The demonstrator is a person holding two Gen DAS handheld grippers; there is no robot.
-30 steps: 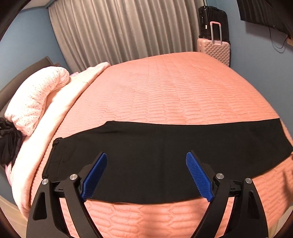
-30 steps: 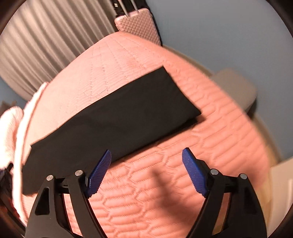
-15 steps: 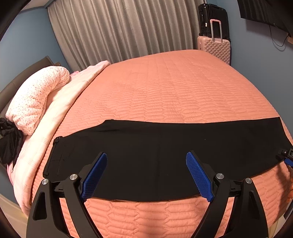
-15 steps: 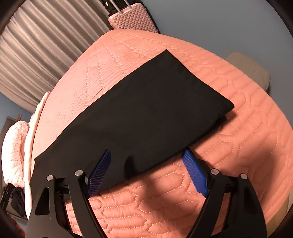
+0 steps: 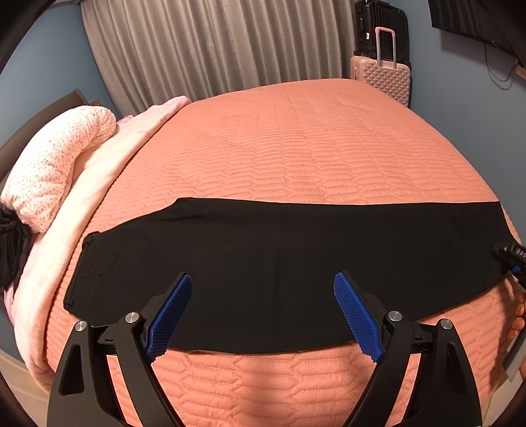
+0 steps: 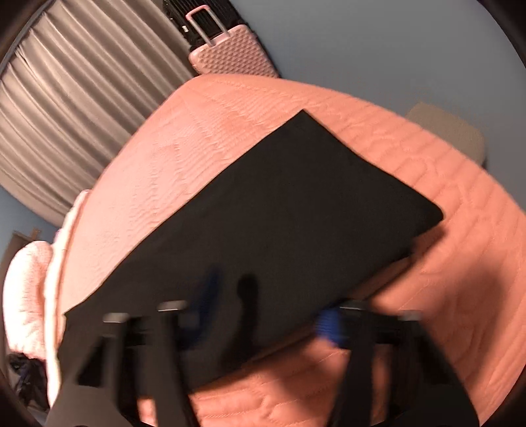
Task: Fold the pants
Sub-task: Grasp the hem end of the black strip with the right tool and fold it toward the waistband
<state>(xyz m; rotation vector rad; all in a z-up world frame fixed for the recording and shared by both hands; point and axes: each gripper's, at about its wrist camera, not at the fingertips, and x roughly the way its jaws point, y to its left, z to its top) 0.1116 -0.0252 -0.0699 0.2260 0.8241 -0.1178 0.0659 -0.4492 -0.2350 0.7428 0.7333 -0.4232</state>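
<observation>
Black pants lie flat on the bed, ready to fold.

The pants (image 5: 279,262) stretch across the pink bed (image 5: 296,147); the right gripper (image 6: 263,315) has just been closing at their leg end, though blur hides any hold; the left gripper (image 5: 263,312) waits wide open above the near edge.

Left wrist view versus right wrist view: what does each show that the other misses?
Only left wrist: the open left gripper over the pants' near edge, the waistband's stitching, a black screen on the wall. Only right wrist: a beige stool, and the right gripper up close, blurred, its jaws just closing with the pants' edge between them. Both: black pants flat on the orange bedspread, pink suitcase, curtain.
</observation>
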